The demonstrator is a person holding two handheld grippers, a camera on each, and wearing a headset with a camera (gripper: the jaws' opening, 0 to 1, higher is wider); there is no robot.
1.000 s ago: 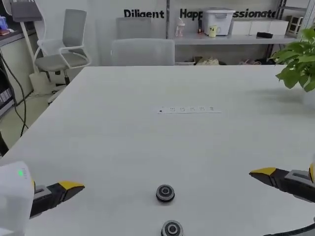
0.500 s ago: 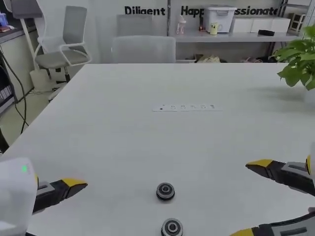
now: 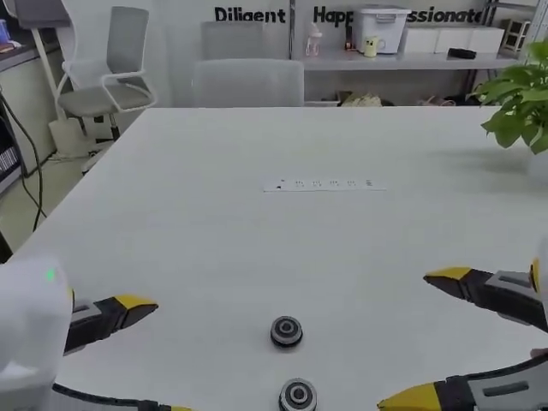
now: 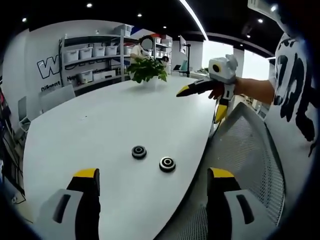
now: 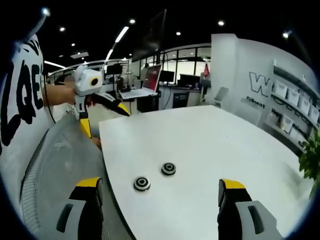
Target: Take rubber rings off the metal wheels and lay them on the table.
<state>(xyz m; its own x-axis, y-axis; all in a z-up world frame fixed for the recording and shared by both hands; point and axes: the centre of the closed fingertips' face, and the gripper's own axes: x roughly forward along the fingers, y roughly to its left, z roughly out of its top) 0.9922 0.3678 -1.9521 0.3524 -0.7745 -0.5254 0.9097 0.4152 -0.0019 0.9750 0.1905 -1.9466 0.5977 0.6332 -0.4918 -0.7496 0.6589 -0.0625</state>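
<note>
Left gripper (image 4: 153, 173), right gripper (image 5: 161, 182), fingers (image 4: 86, 175) spread empty, far wheel (image 3: 286, 331) and near wheel (image 3: 297, 395) between, plant (image 3: 518, 107) beyond

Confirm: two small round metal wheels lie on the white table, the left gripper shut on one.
Not shut: the left gripper is open, apart from both small round metal wheels on the white table; the left gripper view shows it.
</note>
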